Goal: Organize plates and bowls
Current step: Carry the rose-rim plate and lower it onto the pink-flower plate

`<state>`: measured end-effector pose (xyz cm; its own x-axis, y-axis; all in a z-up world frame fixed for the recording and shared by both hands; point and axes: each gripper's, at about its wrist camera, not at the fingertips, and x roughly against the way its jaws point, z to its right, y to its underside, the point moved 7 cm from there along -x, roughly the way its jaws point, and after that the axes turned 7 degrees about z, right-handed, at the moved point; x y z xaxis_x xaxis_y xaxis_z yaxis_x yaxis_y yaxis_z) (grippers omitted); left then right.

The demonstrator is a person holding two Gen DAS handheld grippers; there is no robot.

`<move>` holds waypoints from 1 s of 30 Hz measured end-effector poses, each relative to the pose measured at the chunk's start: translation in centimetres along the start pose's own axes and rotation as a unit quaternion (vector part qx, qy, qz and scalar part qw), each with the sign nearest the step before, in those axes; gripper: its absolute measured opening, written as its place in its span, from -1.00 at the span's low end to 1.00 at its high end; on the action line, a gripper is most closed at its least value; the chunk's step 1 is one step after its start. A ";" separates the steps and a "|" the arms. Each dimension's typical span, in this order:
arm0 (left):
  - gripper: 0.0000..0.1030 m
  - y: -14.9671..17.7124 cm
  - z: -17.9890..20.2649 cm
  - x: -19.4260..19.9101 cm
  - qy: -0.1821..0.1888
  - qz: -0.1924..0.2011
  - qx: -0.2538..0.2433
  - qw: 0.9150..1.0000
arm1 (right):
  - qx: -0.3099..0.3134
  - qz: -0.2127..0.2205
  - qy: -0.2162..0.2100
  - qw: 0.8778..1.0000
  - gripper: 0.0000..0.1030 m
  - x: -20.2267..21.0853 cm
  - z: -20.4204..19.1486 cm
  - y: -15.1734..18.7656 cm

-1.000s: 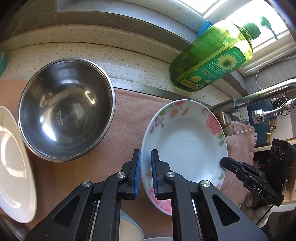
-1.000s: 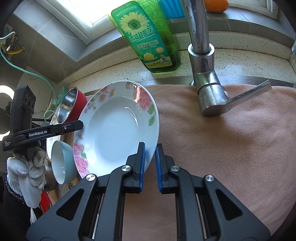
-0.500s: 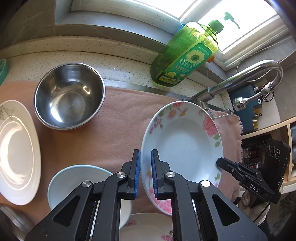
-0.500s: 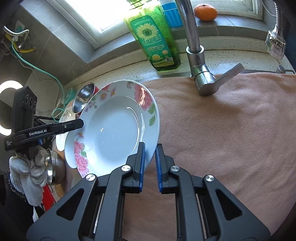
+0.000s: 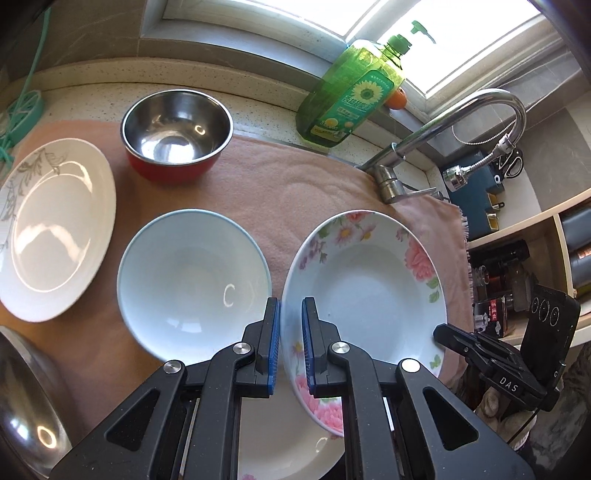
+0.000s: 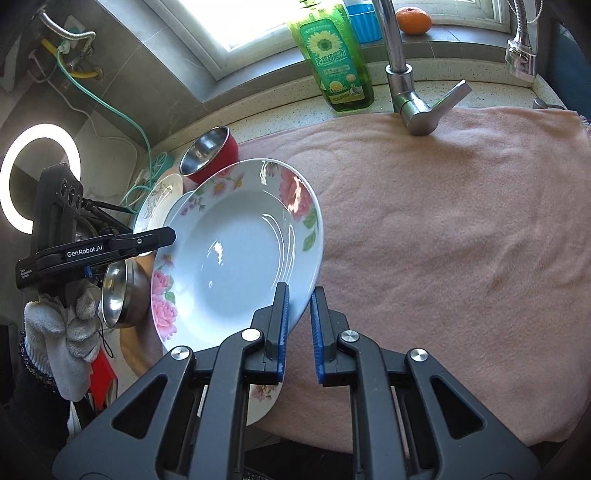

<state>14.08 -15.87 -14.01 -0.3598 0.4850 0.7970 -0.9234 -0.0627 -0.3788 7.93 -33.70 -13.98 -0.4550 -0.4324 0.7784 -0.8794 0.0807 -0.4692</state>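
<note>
Both the left gripper (image 5: 291, 345) and the right gripper (image 6: 297, 328) are clamping opposite rims of the floral soup plate (image 5: 369, 284), carrying it above a matching floral plate (image 5: 288, 439), while the blue bowl (image 5: 192, 284), steel bowl (image 5: 177, 127) and white plate (image 5: 55, 229) are lying unstacked, so sorting is looking barely underway

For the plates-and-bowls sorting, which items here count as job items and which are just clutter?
Job items: floral plate held by left claw and right claw; pale blue bowl; white plate; red steel bowl; steel bowl.

Clutter: soap bottle; tap; orange; pink towel.
</note>
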 end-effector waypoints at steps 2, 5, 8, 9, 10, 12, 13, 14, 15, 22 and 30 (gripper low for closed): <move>-0.81 0.9 -0.2 0.7 0.003 0.000 0.002 1.000 | -0.005 -0.002 -0.004 1.000 -0.77 0.3 -0.3 1.2; -0.81 2.2 -0.4 1.6 0.006 0.002 0.003 1.000 | -0.005 -0.007 -0.006 1.000 -0.76 0.8 -0.9 3.0; -0.81 3.6 -0.6 2.5 0.006 0.007 0.002 1.000 | -0.001 -0.013 -0.007 1.000 -0.76 1.0 -1.6 4.7; -0.81 4.1 -0.7 2.8 0.006 0.007 0.005 1.000 | 0.001 -0.015 -0.006 1.000 -0.76 1.1 -1.8 5.2; -0.81 4.6 -0.9 3.0 0.008 0.008 0.008 1.000 | 0.001 -0.017 -0.006 1.000 -0.76 1.1 -1.9 5.7; -0.81 5.7 -1.3 3.4 0.009 0.005 0.014 1.000 | 0.002 -0.023 -0.007 1.000 -0.76 1.0 -2.2 6.6; -0.81 6.2 -1.5 3.5 0.008 0.004 0.016 1.000 | 0.003 -0.026 -0.007 1.000 -0.76 0.9 -2.3 7.0; -0.81 6.6 -1.8 3.6 0.007 0.004 0.019 1.000 | 0.005 -0.029 -0.007 1.000 -0.76 0.8 -2.5 7.4; -0.81 7.1 -2.0 3.8 0.007 0.004 0.023 1.000 | 0.008 -0.032 -0.006 0.999 -0.76 0.7 -2.6 7.8; -0.81 9.8 -4.0 4.1 -0.001 -0.002 0.043 0.999 | 0.025 -0.054 -0.002 0.998 -0.76 -1.0 -3.5 9.8; -0.81 11.2 -6.4 4.0 -0.013 -0.006 0.063 0.998 | 0.043 -0.071 0.006 0.997 -0.76 -3.5 -4.3 10.1</move>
<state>3.12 -9.11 -18.10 -0.3503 0.4635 0.8139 -0.9366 -0.1675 -0.3077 0.01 -27.50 -19.66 -0.3289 -0.4239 0.8439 -0.9201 -0.0574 -0.3874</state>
